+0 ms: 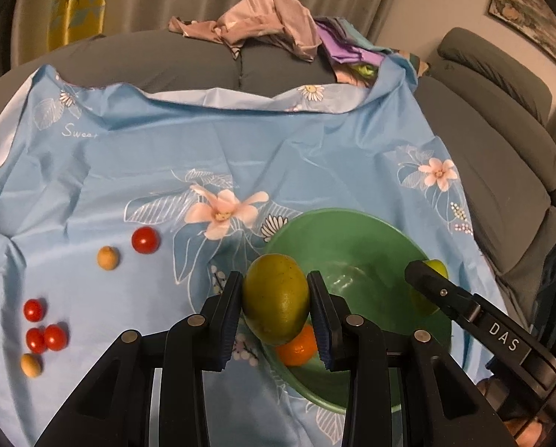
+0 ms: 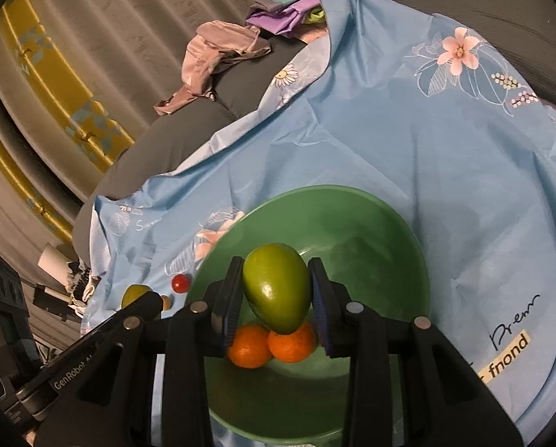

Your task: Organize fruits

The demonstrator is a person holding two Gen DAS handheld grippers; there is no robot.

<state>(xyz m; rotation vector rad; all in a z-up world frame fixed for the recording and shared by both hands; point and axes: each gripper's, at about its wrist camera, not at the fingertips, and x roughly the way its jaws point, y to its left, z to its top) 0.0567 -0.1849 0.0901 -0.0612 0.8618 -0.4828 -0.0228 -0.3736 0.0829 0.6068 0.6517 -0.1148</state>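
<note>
Blue floral cloth [image 1: 240, 149] covers the sofa, lots of free room far side and left. Green bowl [image 2: 352, 208] near the front edge w/ two oranges [image 2: 250, 346], partly hidden. L gripper [image 1: 276, 298] fingers clamped on a yellow-green fruit [image 1: 276, 298] at the bowl rim; R gripper [image 2: 276, 290] clamped on a green fruit [image 2: 276, 287] over the bowl. Cherry tomatoes [image 1: 145, 240] loose at left.

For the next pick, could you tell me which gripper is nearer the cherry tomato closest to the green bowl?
Left. The left gripper sits at the green bowl's rim with the cherry tomato just to its left; the right gripper hangs over the bowl's middle.
</note>
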